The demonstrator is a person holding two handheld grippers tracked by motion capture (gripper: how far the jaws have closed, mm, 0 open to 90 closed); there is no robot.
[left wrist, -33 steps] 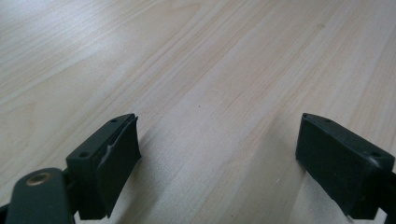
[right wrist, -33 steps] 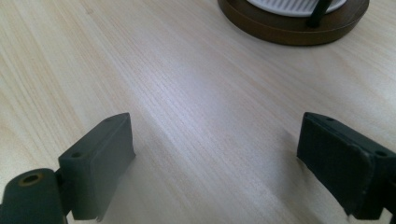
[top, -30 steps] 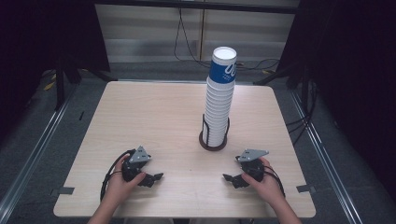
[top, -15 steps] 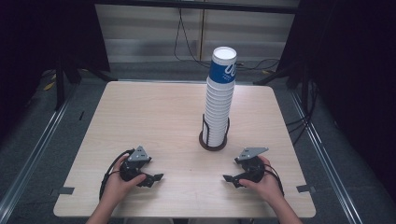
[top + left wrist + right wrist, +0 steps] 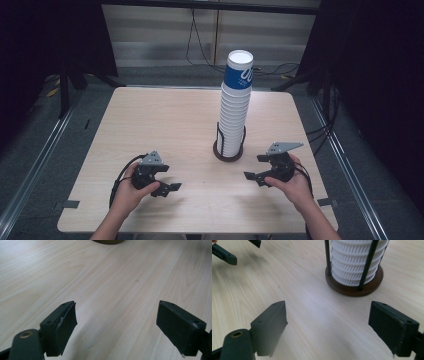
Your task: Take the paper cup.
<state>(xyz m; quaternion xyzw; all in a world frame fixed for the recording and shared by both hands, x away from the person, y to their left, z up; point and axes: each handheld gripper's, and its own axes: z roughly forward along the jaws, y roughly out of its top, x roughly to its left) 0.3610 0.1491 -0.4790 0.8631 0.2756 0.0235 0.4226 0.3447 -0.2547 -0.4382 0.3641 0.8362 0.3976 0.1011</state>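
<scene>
**Staging both grippers ahead of the cup stack**

High view: cup stack [image 5: 236,107] stood upright in a wire holder on a round dark base [image 5: 228,154], roughly table centre, a bit toward 3 o'clock. Likely caged so the tall column wouldn't tip when the top cup gets pulled. Left gripper [image 5: 162,187] sat at 7 o'clock of the base, well apart; right gripper [image 5: 257,167] at 4 o'clock, near it. Both pointed inward, nothing held.

Left gripper view: jaws spread, only bare table [image 5: 105,285] between them; they'd just been opening slightly. Base edge at 12 o'clock.

Right gripper view: jaws spread wide, empty, just easing narrower. Ribbed white cups and holder rods at 1 o'clock, close.

Writing: top cup had a blue band with white lettering, too small to read.
</scene>
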